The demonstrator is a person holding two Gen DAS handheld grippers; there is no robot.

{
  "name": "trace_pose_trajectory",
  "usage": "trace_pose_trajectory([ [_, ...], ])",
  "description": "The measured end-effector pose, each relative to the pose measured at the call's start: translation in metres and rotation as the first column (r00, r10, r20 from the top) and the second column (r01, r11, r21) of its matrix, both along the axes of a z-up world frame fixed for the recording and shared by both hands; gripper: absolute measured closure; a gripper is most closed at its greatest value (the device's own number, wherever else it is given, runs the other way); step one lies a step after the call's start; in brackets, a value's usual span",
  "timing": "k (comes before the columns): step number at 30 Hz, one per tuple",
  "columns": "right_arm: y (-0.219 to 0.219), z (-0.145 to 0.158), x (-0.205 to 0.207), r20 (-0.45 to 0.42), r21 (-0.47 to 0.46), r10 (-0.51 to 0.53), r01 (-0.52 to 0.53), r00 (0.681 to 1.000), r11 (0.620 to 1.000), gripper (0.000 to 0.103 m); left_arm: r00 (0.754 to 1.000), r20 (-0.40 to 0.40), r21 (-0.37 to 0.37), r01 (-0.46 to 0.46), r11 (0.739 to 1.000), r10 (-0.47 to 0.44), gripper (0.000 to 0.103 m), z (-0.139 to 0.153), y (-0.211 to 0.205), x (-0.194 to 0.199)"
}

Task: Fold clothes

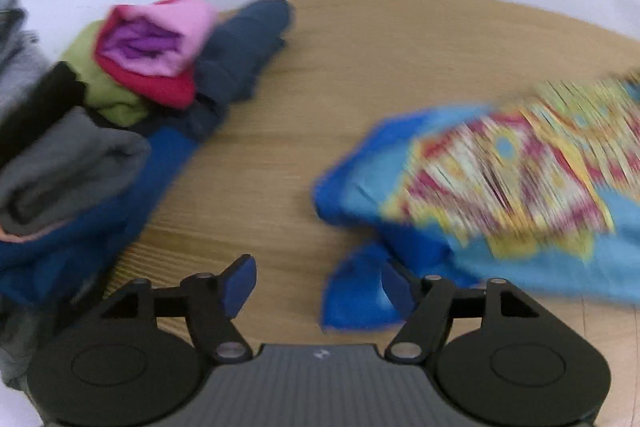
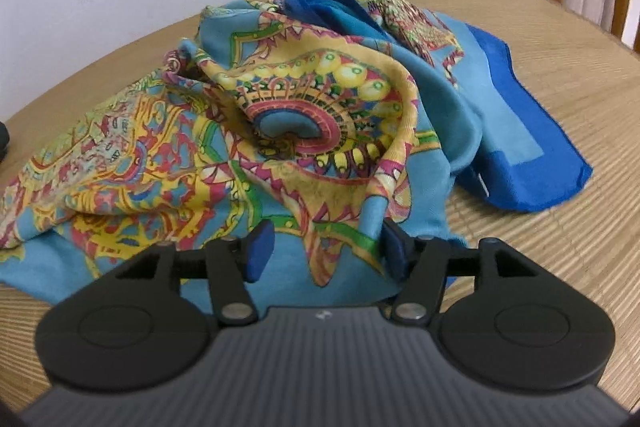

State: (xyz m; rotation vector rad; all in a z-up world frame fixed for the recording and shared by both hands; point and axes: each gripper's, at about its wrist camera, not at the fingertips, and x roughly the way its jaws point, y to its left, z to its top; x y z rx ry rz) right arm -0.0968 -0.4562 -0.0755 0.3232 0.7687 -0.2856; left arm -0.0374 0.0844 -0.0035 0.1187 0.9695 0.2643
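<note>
From the left wrist, the left tool (image 1: 316, 285) stands wide open over the bare counter (image 1: 360, 67) with nothing between its pads, though its right pad sits against a dark-blue corner of the patterned scarf (image 1: 500, 179), which lies blurred at about three o'clock. At nine to eleven o'clock is a stack of folded clothes (image 1: 120, 107); I count roughly eight pieces by colour (pink, red, green, black, two greys, navy, bright blue), but blur makes the count unsure. From the right wrist, the right tool (image 2: 326, 247) hovers with its jaws well apart just above the near hem of the one scarf, gripping nothing that I can see. The scarf is heaped in the middle of the counter, running from nine o'clock round to three, its plain blue border (image 2: 540, 163) spilling out at three o'clock. It looks thin, light and slippery, quite limp, so it will likely slide and bunch. Best taken by two corners of that border, pinched firmly and drawn taut.
</note>
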Motion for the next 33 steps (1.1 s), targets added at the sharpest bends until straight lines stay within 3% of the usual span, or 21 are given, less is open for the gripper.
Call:
trace_pose_trajectory([
  [6, 0.002, -0.003, -0.004, -0.012, 0.037, -0.063, 0.063, 0.998, 0.997, 0.043, 0.997, -0.013, 0.071, 0.072, 0.995, -0.071, 0.029, -0.021, -0.006, 0.009],
  [10, 0.007, -0.001, -0.011, -0.004, 0.032, -0.079, 0.079, 0.997, 0.996, 0.043, 0.995, 0.016, -0.005, 0.097, 0.995, -0.096, 0.022, -0.029, 0.006, 0.019],
  [13, 0.01, -0.001, -0.018, -0.002, 0.042, -0.108, 0.108, 0.994, 0.993, 0.043, 0.991, 0.04, -0.114, 0.134, 0.984, -0.131, 0.025, -0.03, 0.011, 0.024],
  [14, 0.01, -0.001, -0.02, 0.002, 0.056, -0.121, 0.121, 0.993, 0.991, 0.043, 0.989, 0.052, -0.157, 0.148, 0.976, -0.142, 0.037, -0.03, 0.011, 0.024],
  [15, 0.009, -0.001, -0.022, 0.006, 0.075, -0.135, 0.134, 0.991, 0.988, 0.044, 0.986, 0.065, -0.2, 0.162, 0.966, -0.152, 0.055, -0.029, 0.01, 0.024],
  [16, 0.008, -0.002, -0.024, 0.011, 0.099, -0.151, 0.149, 0.988, 0.984, 0.044, 0.984, 0.079, -0.232, 0.172, 0.958, -0.158, 0.063, -0.028, 0.009, 0.024],
  [17, 0.006, -0.004, -0.025, 0.018, 0.124, -0.17, 0.167, 0.985, 0.978, 0.043, 0.984, 0.09, -0.268, 0.174, 0.948, -0.155, 0.088, -0.027, 0.008, 0.023],
  [18, 0.003, -0.006, -0.026, 0.026, 0.149, -0.191, 0.185, 0.981, 0.971, 0.043, 0.984, 0.098, -0.309, 0.173, 0.935, -0.149, 0.097, -0.027, 0.008, 0.022],
  [22, -0.006, -0.013, -0.018, 0.088, 0.186, -0.255, 0.235, 0.963, 0.954, 0.033, 0.985, 0.159, -0.449, 0.13, 0.884, -0.065, 0.098, -0.014, 0.021, 0.014],
  [24, -0.01, -0.013, -0.009, 0.092, 0.172, -0.277, 0.259, 0.956, 0.95, 0.033, 0.98, 0.201, -0.505, 0.109, 0.856, -0.007, 0.099, 0.0, 0.034, 0.009],
  [27, -0.016, -0.009, 0.0, 0.108, 0.117, -0.318, 0.306, 0.942, 0.945, 0.033, 0.966, 0.255, -0.54, 0.099, 0.836, 0.051, 0.099, 0.022, 0.051, -0.001],
  [30, -0.026, -0.006, -0.003, 0.133, 0.057, -0.389, 0.385, 0.912, 0.921, 0.033, 0.964, 0.264, -0.502, 0.1, 0.859, 0.042, 0.097, 0.033, 0.055, -0.014],
  [33, -0.036, -0.013, -0.004, 0.125, 0.047, -0.398, 0.395, 0.909, 0.917, 0.033, 0.98, 0.199, -0.446, 0.078, 0.892, 0.014, 0.091, 0.024, 0.05, -0.019],
])
